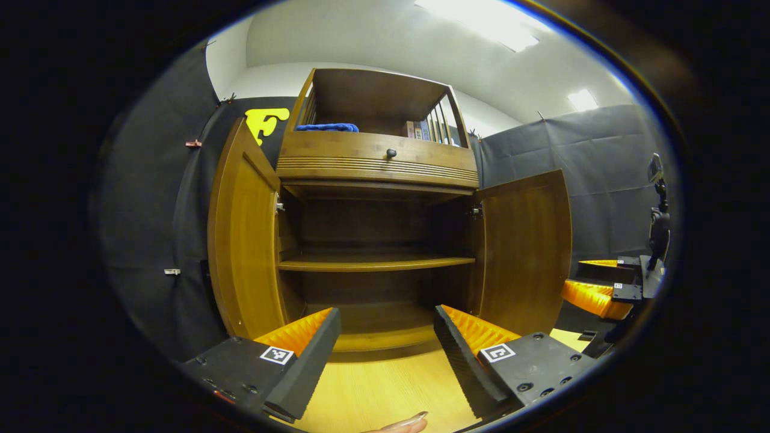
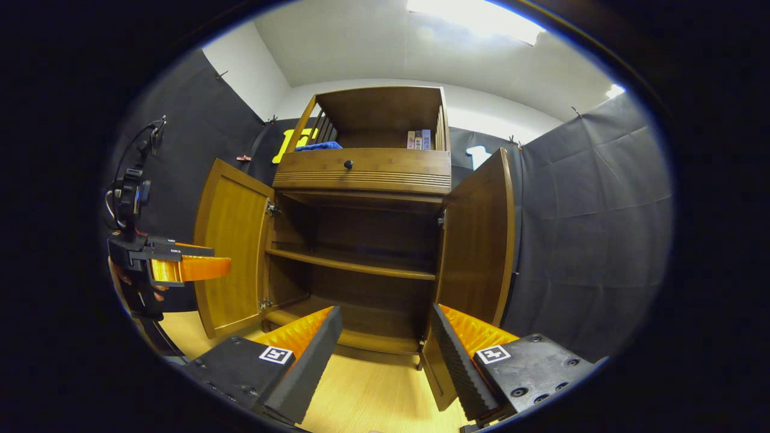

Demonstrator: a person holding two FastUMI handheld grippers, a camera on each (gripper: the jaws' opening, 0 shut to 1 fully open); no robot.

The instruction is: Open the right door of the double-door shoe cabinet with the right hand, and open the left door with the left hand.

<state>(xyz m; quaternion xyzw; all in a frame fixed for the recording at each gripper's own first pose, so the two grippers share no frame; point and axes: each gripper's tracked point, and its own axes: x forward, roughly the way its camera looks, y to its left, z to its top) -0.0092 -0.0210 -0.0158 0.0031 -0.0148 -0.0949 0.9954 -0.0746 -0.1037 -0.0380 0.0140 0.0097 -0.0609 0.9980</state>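
Shoe cabinet, doors open, wooden floor

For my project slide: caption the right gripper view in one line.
Open right claw faces the shoe cabinet, left door and right door both swung open.

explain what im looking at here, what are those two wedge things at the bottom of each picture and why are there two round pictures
Each round picture comes from a camera riding on a handheld gripper; a person holds one in each hand. The wedges at the bottom are that gripper's own two fingers. In the left gripper view, the left gripper is open and holds nothing. In the right gripper view, the right gripper is open and empty too. Both face a wooden shoe cabinet standing on a pale wooden floor. Its left door and right door both stand open, showing a bare shelf. Above sit a drawer, a blue cloth and some books.
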